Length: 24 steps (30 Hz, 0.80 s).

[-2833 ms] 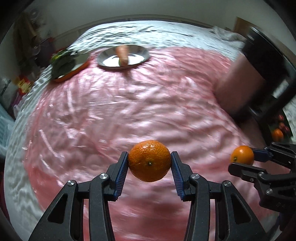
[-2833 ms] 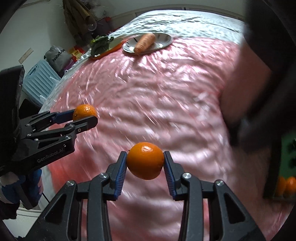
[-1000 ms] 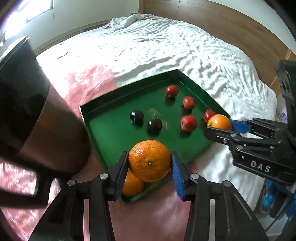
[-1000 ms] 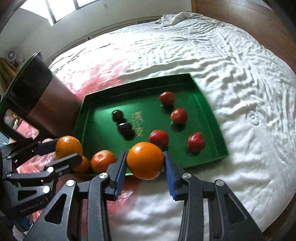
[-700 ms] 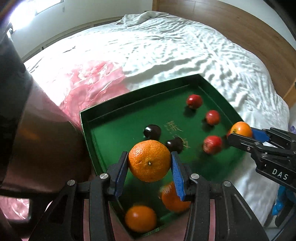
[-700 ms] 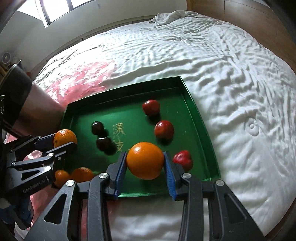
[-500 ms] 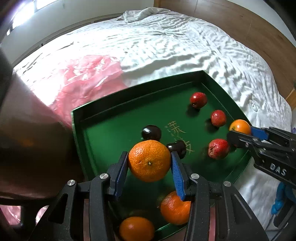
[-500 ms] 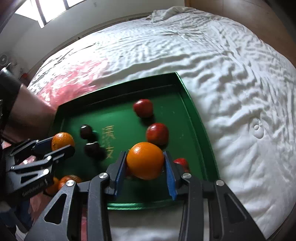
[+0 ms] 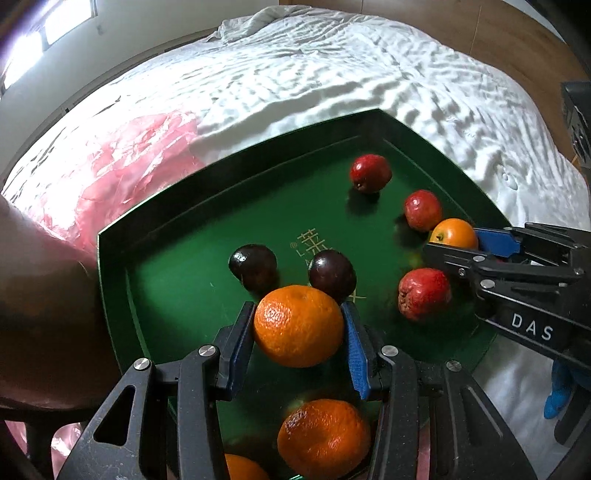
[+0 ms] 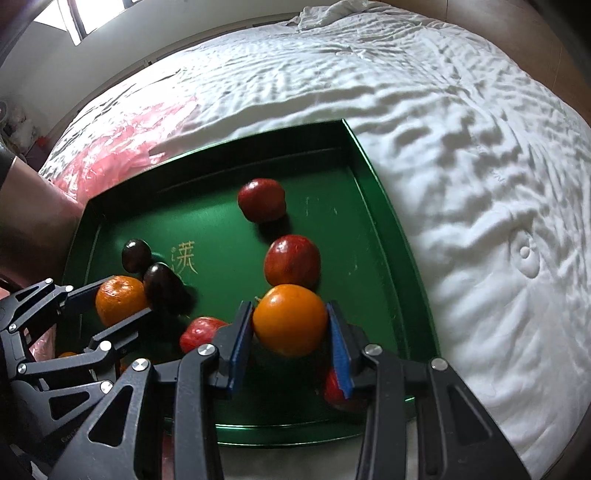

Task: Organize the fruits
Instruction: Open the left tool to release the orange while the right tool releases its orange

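Note:
A green tray [image 9: 177, 295] [image 10: 384, 236] lies on the bed and holds red fruits [image 9: 370, 173] [image 10: 261, 199], two dark plums [image 9: 252, 263] [image 10: 136, 254] and oranges [image 9: 323, 438]. My left gripper [image 9: 298, 326] is shut on a bumpy orange [image 9: 298, 325] and holds it above the tray's near left part. My right gripper [image 10: 290, 320] is shut on a smooth orange [image 10: 290, 319] above the tray's near right part. The right gripper also shows in the left wrist view [image 9: 454, 240], and the left gripper in the right wrist view [image 10: 118, 301].
The bed has a rumpled white cover [image 10: 480, 155] and a pink plastic sheet [image 9: 122, 162] to the left of the tray. A person's arm [image 9: 40, 317] is close on the left. A wooden headboard [image 9: 498, 33] is at the back right.
Both grippers have swung from the pink sheet over to the green tray and come down closer over it, each still holding its orange.

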Tool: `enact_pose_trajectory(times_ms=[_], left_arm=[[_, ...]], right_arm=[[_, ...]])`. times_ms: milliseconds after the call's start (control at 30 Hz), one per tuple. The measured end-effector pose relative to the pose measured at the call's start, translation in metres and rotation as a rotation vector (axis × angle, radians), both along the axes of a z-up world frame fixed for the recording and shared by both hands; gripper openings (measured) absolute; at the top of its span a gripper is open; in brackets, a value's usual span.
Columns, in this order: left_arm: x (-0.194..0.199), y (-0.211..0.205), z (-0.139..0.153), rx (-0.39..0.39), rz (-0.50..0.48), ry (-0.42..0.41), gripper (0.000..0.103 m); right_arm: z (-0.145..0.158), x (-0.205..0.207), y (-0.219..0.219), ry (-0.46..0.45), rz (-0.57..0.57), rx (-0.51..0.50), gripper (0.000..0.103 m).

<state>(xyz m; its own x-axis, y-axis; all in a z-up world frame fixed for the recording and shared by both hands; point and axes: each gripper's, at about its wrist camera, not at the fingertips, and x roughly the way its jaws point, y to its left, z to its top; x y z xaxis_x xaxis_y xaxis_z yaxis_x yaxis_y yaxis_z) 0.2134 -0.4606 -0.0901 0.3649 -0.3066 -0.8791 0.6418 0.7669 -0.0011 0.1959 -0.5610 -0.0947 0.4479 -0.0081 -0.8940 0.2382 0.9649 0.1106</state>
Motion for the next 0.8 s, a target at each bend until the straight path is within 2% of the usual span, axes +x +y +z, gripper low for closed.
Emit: enact_pose_trajectory(times_ms=[267,533,600,700,800], left_arm=[[0.0,-0.004,-0.004,0.042,0.004,0.019,0.04],[-0.003,-0.005,0.001,0.027,-0.006,0.023,0.042],[-0.004,-0.004,0.003,0.021,-0.005,0.015,0.046],[-0.005,-0.003,0.007,0.017,-0.002,0.004,0.048],[-0.006,-0.002,0.01,0.014,-0.002,-0.003,0.052]], right_arm=[[-0.001,0.0,0.002,-0.004,0.006,-0.017,0.067],[-0.001,0.0,0.003,-0.003,0.001,-0.028,0.068],[0.0,0.0,0.003,-0.003,-0.001,-0.031,0.07],[0.0,-0.001,0.002,-0.003,-0.006,-0.033,0.083],[0.001,-0.003,0.003,-0.006,-0.008,-0.034,0.086]])
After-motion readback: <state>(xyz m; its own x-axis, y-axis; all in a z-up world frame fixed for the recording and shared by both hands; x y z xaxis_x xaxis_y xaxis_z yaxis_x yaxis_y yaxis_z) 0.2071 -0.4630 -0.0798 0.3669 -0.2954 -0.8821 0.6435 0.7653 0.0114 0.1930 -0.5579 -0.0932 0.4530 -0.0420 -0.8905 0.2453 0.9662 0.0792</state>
